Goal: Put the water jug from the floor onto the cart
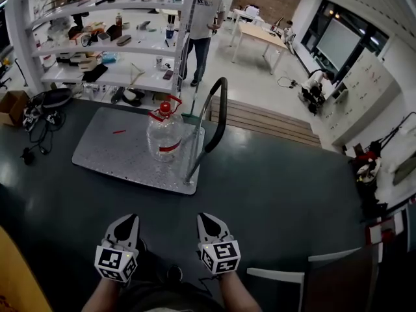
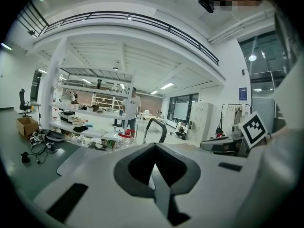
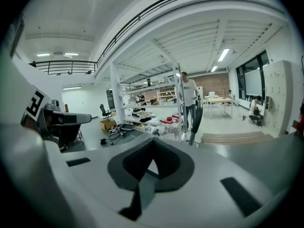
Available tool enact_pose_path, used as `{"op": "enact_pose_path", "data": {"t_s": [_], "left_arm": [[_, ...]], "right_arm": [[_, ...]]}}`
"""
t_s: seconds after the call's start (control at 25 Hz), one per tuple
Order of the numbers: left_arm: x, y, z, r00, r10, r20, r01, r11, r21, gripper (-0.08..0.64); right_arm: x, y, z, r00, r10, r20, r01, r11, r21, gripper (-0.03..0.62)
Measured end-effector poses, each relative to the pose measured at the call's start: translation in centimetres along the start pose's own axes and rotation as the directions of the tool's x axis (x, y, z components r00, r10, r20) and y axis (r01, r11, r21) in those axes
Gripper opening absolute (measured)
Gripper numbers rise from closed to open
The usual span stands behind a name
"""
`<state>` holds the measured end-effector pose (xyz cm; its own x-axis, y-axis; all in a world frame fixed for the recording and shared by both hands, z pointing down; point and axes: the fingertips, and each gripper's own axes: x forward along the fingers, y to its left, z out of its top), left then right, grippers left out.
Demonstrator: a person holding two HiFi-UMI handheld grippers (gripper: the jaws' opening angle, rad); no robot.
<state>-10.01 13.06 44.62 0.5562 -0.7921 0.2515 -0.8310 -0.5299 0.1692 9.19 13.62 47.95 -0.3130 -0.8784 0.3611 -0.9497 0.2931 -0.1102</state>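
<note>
The clear water jug (image 1: 164,135), with a red cap and red handle, stands upright on the cart's metal deck (image 1: 110,149), close to the black cart handle (image 1: 218,109). Both grippers are low in the head view, well short of the cart and apart from the jug. My left gripper (image 1: 129,221) is shut and holds nothing. Beside it my right gripper (image 1: 207,220) is shut and empty too. In the left gripper view the jug (image 2: 124,139) and the cart handle (image 2: 154,127) show far ahead beyond the closed left gripper (image 2: 154,163). The right gripper view shows the cart handle (image 3: 195,120) past the closed right gripper (image 3: 153,160).
A white shelving unit (image 1: 117,38) loaded with several items stands behind the cart, with a person (image 1: 205,18) beside it. A cardboard box (image 1: 12,106) and cables (image 1: 39,119) lie at the left. Low wooden steps (image 1: 266,119) run to the right of the cart.
</note>
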Motion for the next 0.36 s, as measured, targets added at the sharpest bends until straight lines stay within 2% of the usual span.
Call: {"op": "enact_pose_path", "data": {"t_s": [0.36], "left_arm": [[-3.2, -2.6, -1.4, 1.0, 0.013, -0.006, -0.013, 1.0, 0.001, 0.008]], "right_arm": [[-2.8, 1.3, -1.0, 0.999, 0.037, 0.007, -0.037, 0.999, -0.011, -0.011]]}}
